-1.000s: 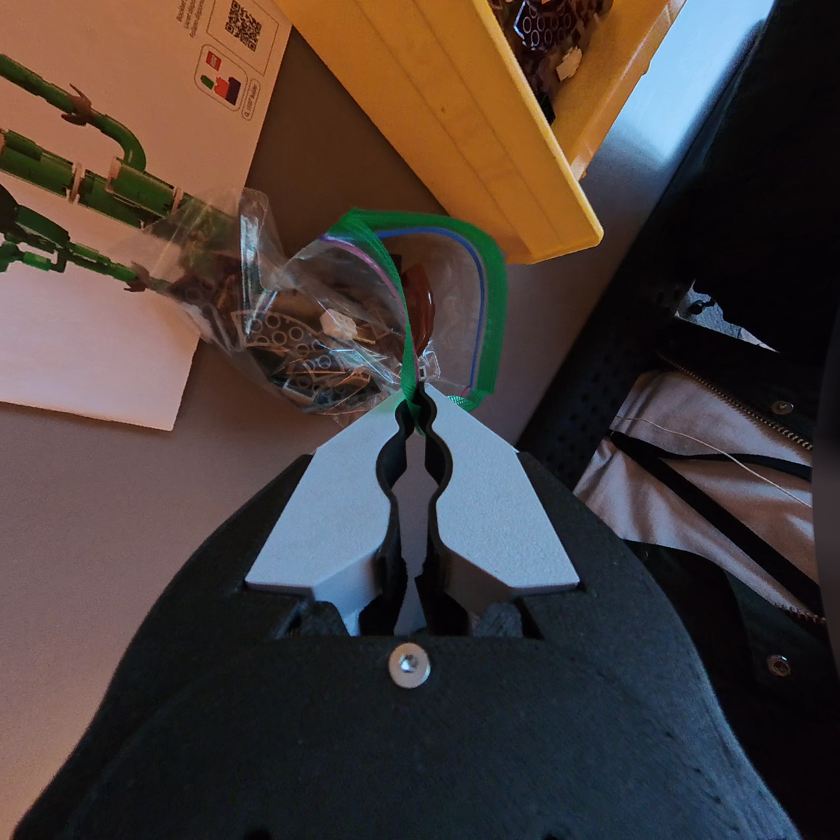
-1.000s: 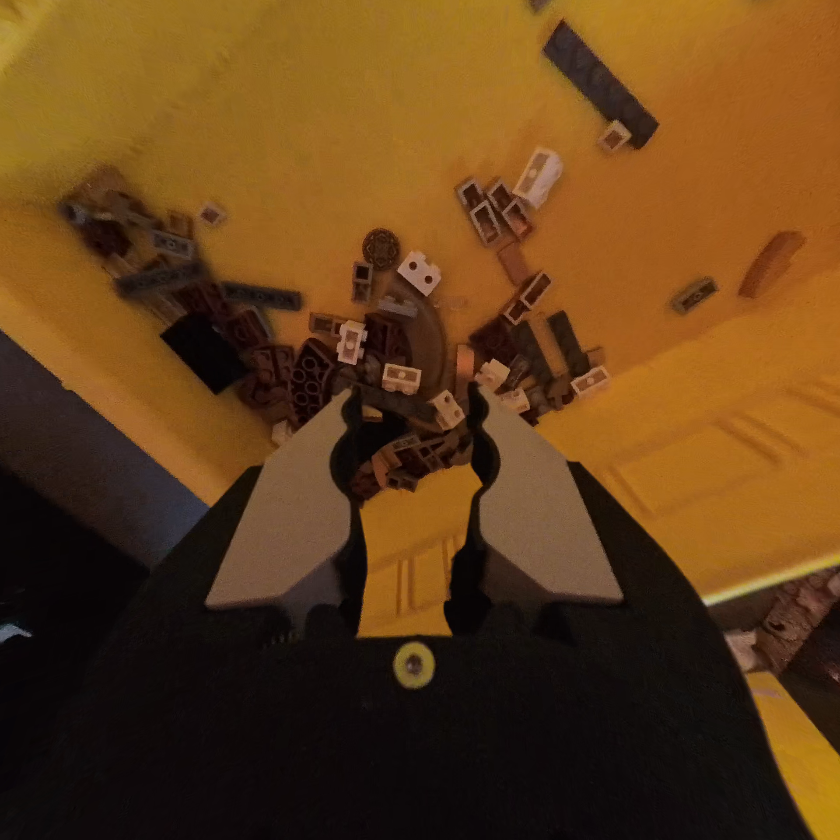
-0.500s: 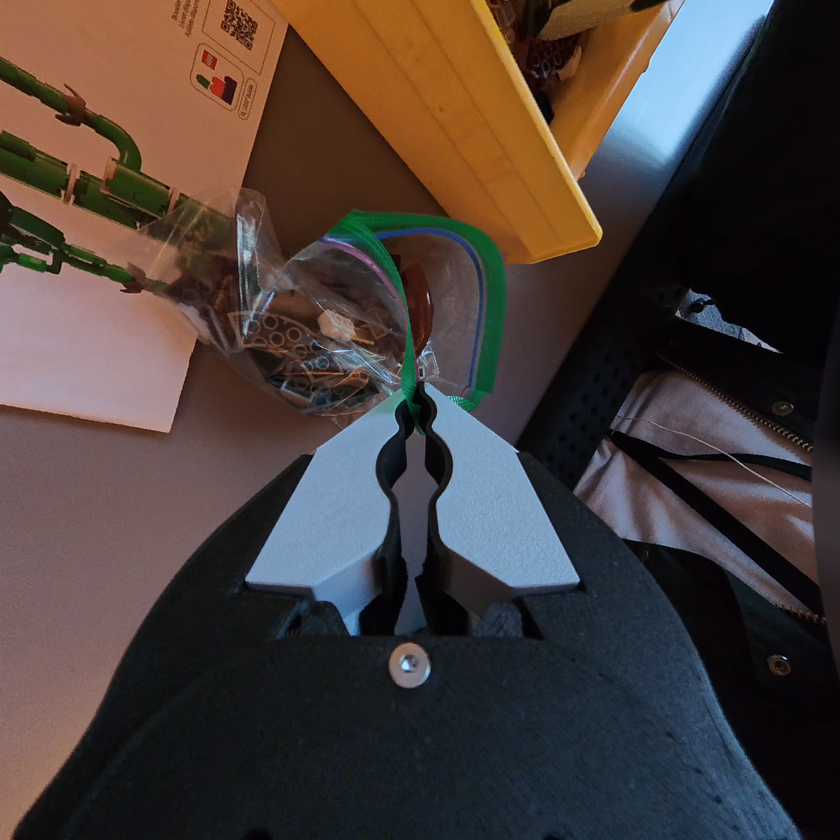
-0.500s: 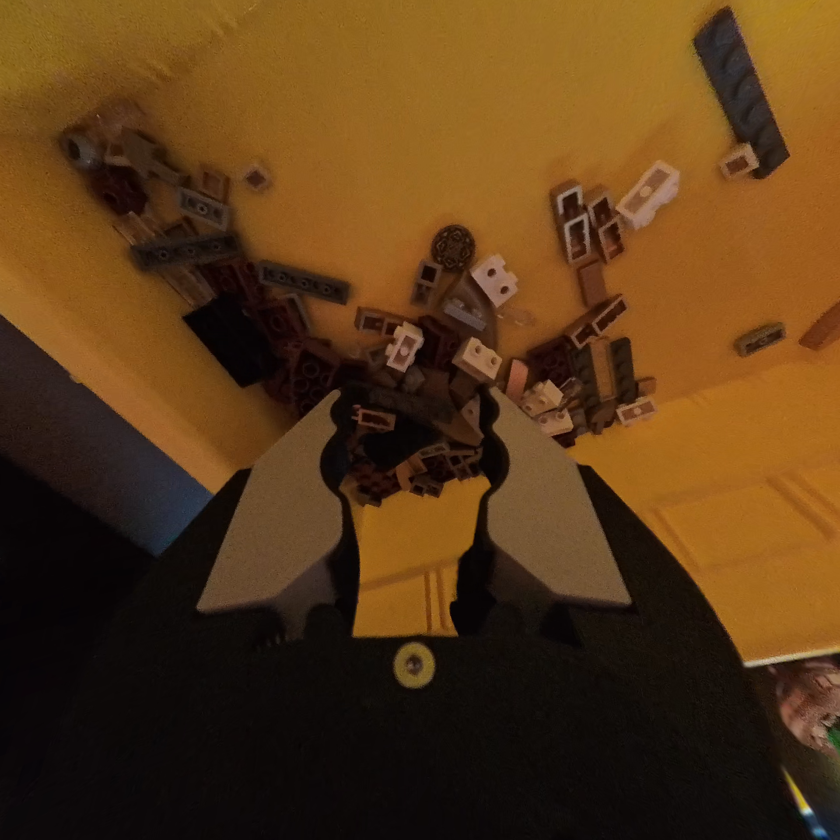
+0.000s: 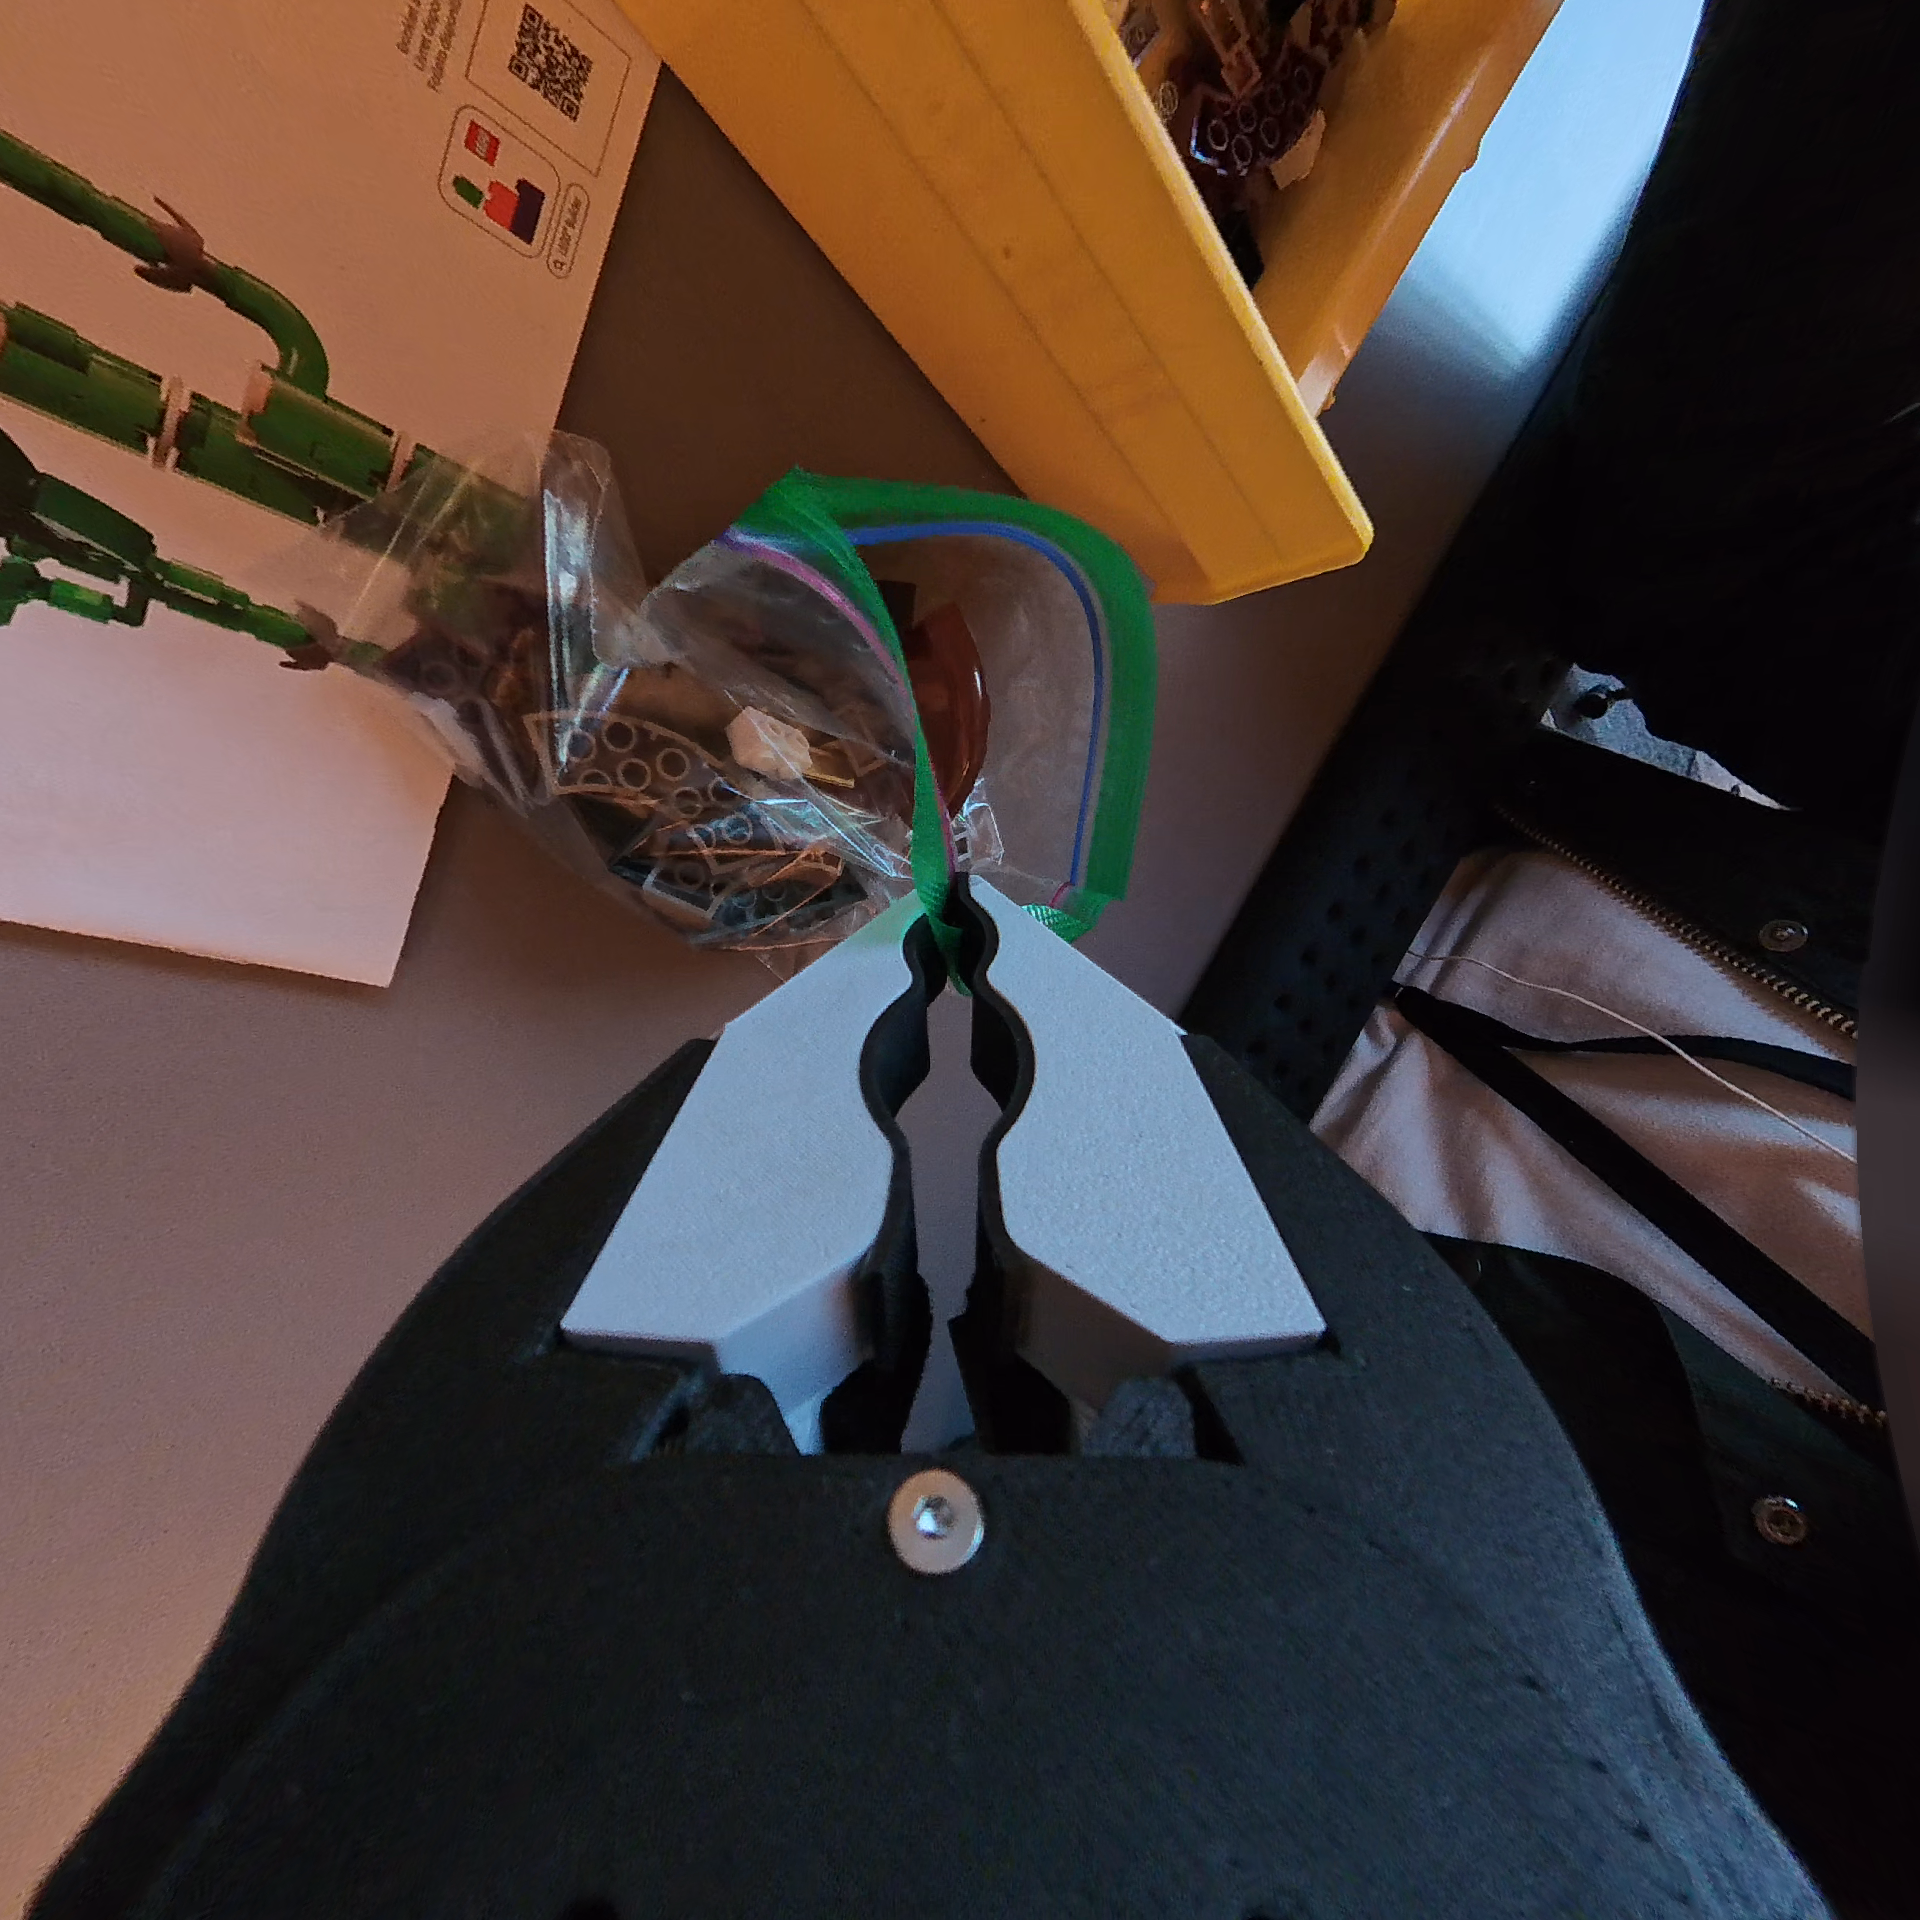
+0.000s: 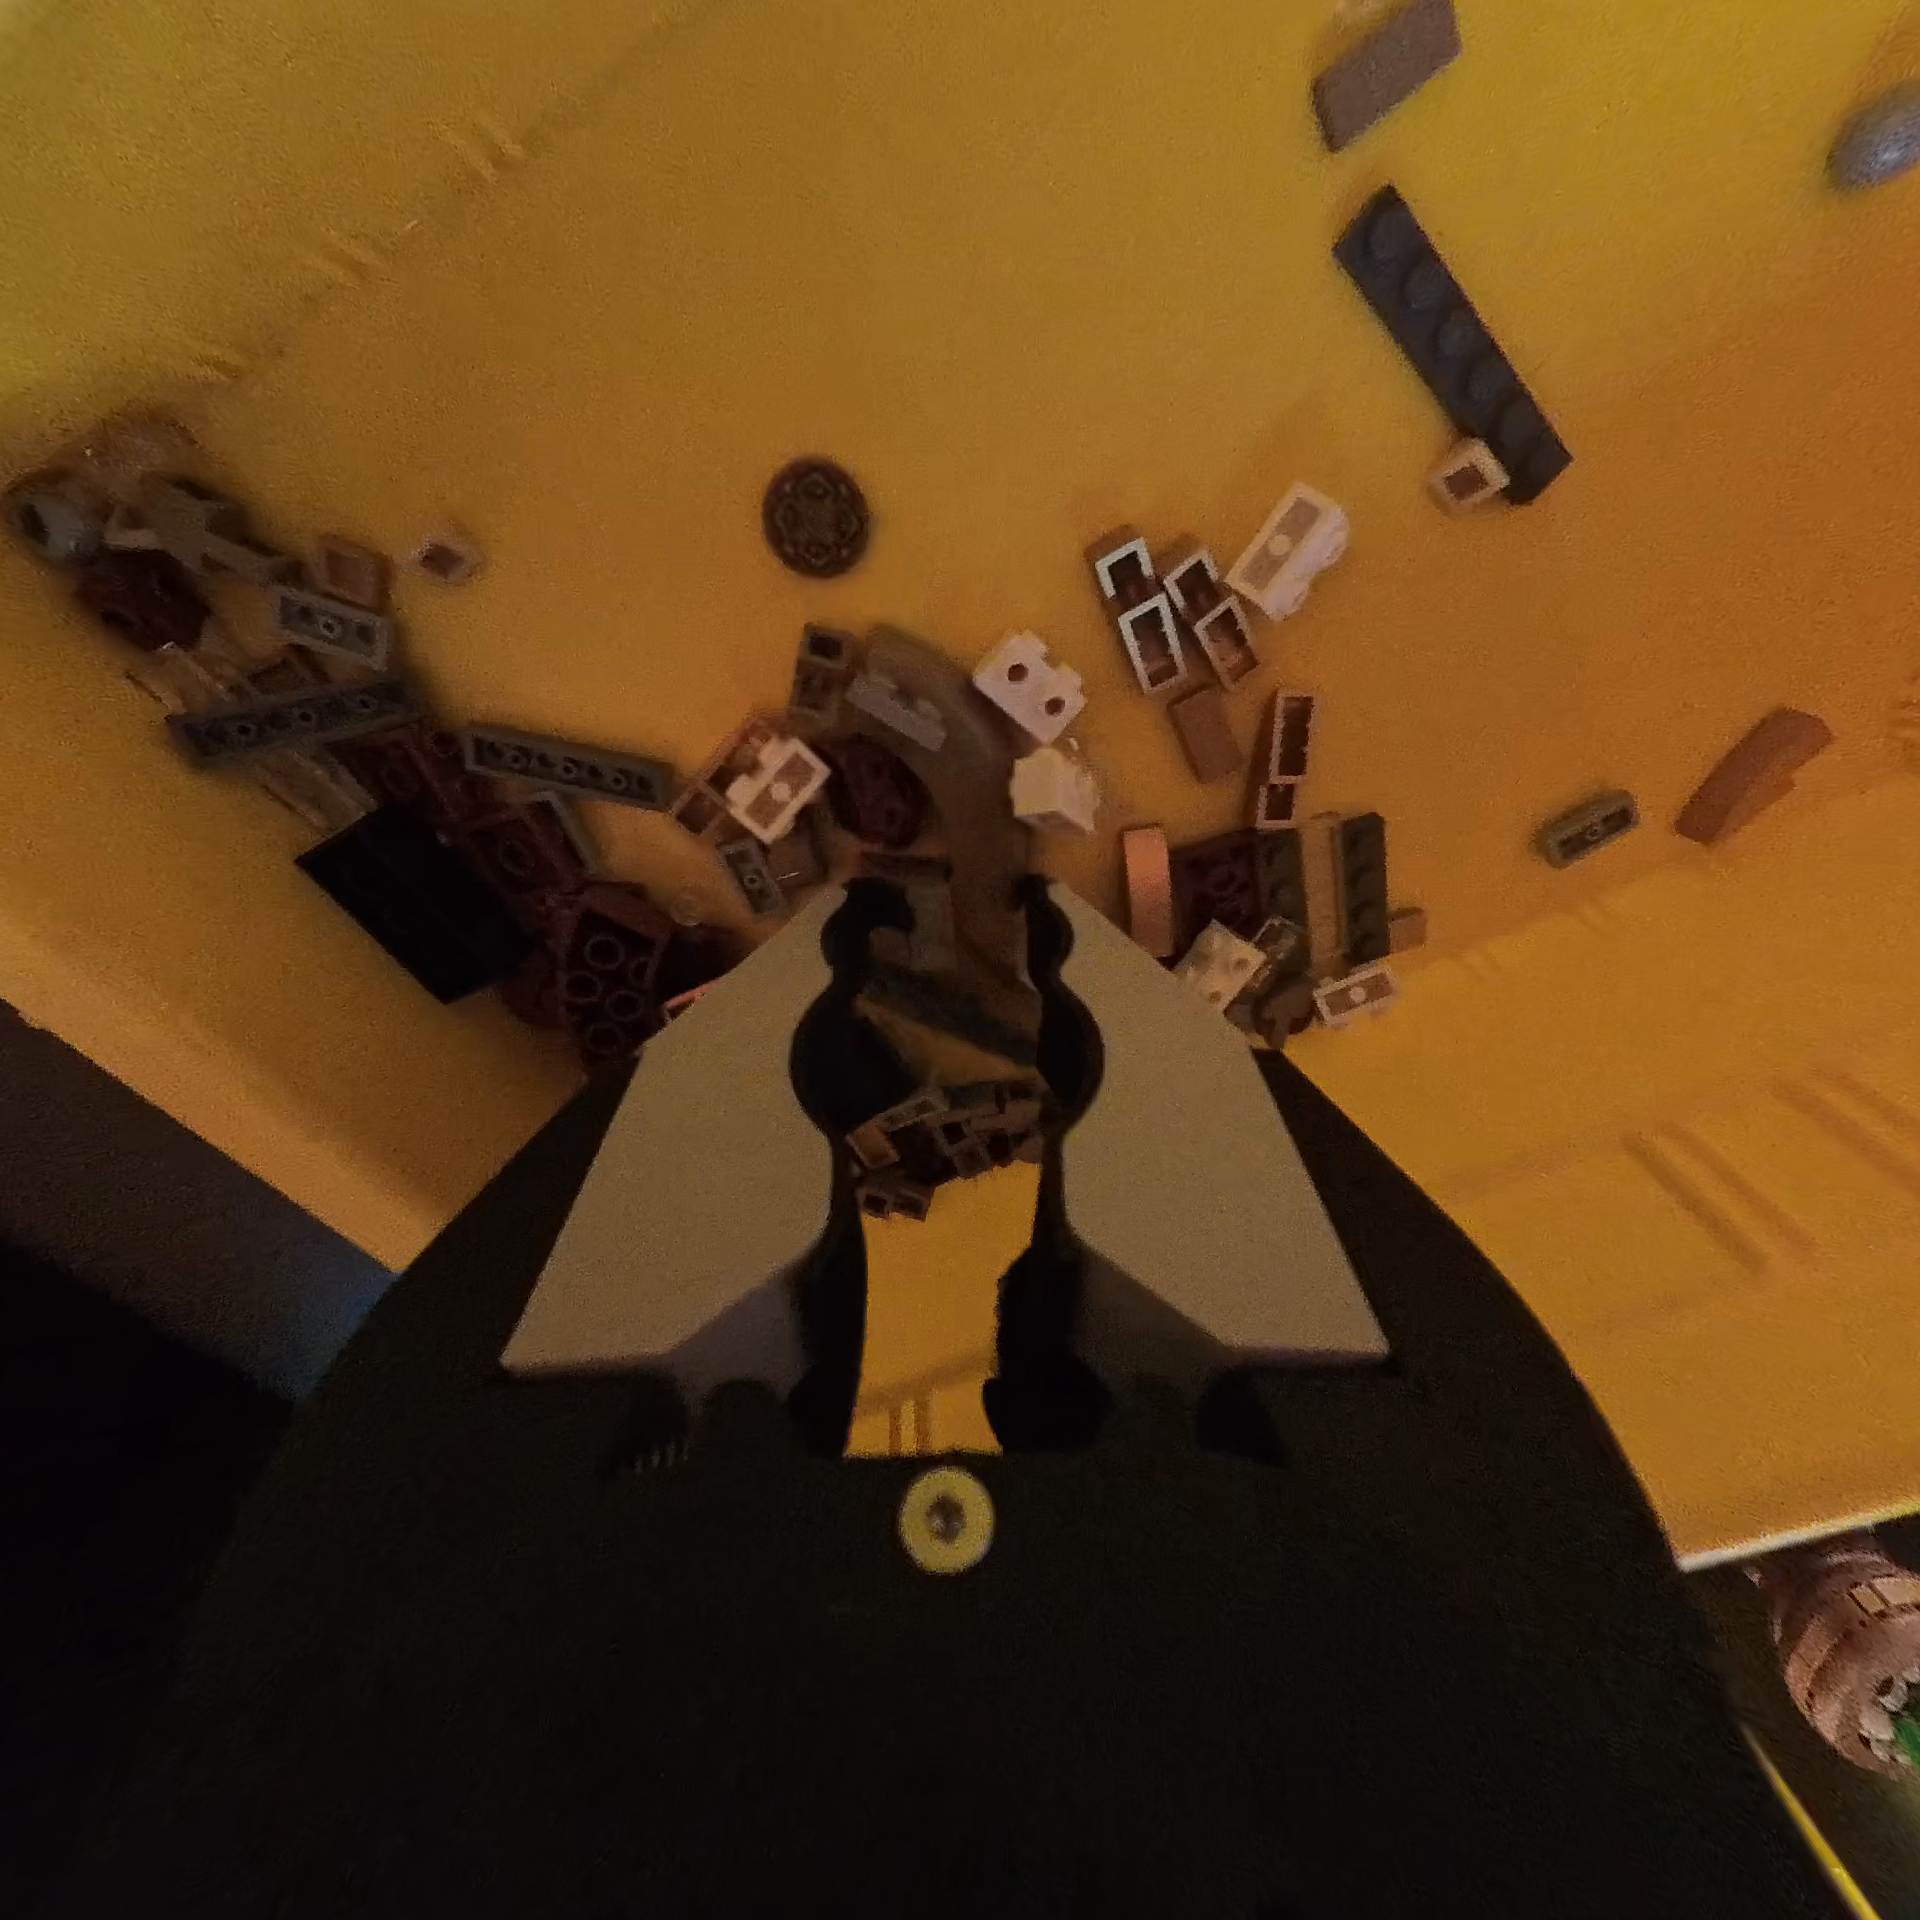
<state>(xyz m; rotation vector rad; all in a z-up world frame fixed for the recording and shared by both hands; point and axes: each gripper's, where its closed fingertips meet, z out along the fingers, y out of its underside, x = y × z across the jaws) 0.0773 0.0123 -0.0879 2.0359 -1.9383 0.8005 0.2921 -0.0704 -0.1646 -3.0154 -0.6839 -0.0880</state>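
In the left wrist view my left gripper (image 5: 954,925) is shut on the green zip edge of a clear plastic bag (image 5: 727,748). The bag holds several dark bricks and its mouth gapes open, showing a brown round piece (image 5: 951,696). It rests on the grey table (image 5: 208,1299). In the right wrist view my right gripper (image 6: 951,904) is inside the yellow bin (image 6: 727,260), down in a pile of small bricks. Its jaws are nearly closed around a brown curved brick (image 6: 966,810), whose lower end is blurred between the pads.
The yellow bin (image 5: 1091,312) stands just beyond the bag, near the table's edge. A printed sheet with green brick stems (image 5: 208,675) lies to the left, under the bag's tail. A person's dark jacket and pale trousers (image 5: 1610,1091) are at the right. A brown brick model (image 6: 1849,1652) stands outside the bin.
My right gripper moved down into the brick pile and narrowed its jaws from wide open onto the brown curved brick. My left gripper and the bag have barely moved.
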